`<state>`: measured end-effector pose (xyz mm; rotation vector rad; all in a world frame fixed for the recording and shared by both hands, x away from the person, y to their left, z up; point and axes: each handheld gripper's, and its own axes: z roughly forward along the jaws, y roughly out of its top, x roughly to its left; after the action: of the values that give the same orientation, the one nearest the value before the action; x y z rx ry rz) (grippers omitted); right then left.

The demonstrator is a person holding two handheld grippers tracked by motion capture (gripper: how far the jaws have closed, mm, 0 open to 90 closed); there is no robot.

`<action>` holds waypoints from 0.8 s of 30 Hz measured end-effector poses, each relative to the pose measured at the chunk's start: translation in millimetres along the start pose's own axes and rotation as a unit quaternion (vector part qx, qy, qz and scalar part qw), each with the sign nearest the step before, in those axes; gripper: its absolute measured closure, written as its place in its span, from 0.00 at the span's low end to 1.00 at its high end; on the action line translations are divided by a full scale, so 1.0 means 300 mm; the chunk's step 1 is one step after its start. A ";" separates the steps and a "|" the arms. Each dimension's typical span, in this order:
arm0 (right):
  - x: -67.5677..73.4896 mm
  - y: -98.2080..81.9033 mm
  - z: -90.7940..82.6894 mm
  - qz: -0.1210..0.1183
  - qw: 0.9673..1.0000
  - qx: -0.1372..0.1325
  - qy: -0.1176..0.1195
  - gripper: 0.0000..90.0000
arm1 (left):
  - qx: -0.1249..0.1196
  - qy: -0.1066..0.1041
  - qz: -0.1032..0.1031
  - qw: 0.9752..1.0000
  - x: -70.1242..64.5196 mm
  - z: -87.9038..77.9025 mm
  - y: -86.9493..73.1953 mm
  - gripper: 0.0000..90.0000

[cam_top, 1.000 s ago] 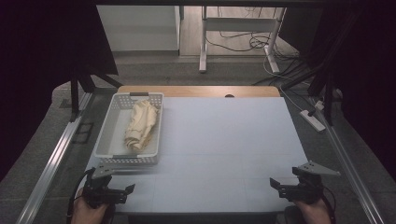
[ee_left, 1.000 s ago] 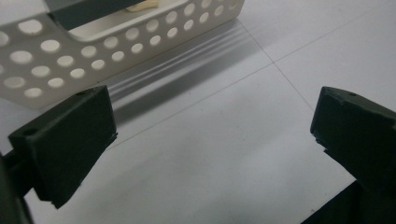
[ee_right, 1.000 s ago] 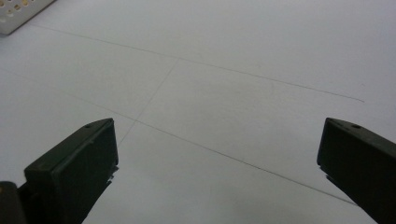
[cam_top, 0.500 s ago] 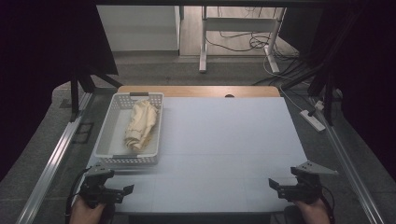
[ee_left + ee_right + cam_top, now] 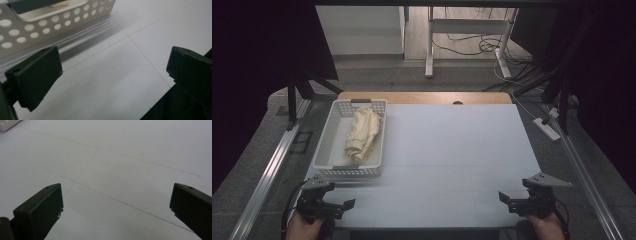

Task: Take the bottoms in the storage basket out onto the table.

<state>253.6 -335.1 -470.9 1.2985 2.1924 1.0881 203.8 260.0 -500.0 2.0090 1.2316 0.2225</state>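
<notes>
A white perforated basket (image 5: 324, 150) stands on the left of the white table (image 5: 452, 150), with a crumpled beige cloth (image 5: 362, 132) lying inside it. My left gripper (image 5: 346, 205) hovers at the front left corner, just in front of the basket, jaws wide apart and empty. In the left gripper view (image 5: 112, 72) the basket's wall (image 5: 47, 25) is close ahead on the left. My right gripper (image 5: 503, 198) rests at the front right corner, also open with nothing between its jaws; its own view (image 5: 116, 205) looks across bare table.
A power strip (image 5: 548, 129) lies off the table's right edge. Metal rails (image 5: 267, 175) run along both sides. A wooden strip (image 5: 427, 97) borders the far edge. Desk legs and cables (image 5: 472, 45) lie on the floor beyond.
My left gripper has drifted a little back toward the front edge and turned slightly. The right gripper has barely moved. Basket and cloth are still.
</notes>
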 end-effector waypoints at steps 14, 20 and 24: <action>0.006 0.002 0.006 -0.012 1.000 0.008 0.001 0.00 | -0.008 -0.010 0.017 1.000 -0.001 -0.002 0.025 0.00; 0.009 0.002 0.008 -0.015 1.000 0.011 0.001 0.00 | -0.015 0.001 0.036 0.999 -0.008 -0.011 0.040 0.00; 0.009 0.003 0.008 -0.014 1.000 0.012 0.001 0.00 | -0.024 0.007 0.050 0.998 -0.013 -0.016 0.050 0.00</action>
<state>254.2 -331.5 -471.6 1.2723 2.2243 1.0569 209.7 255.4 -485.5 2.0329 1.1251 0.3135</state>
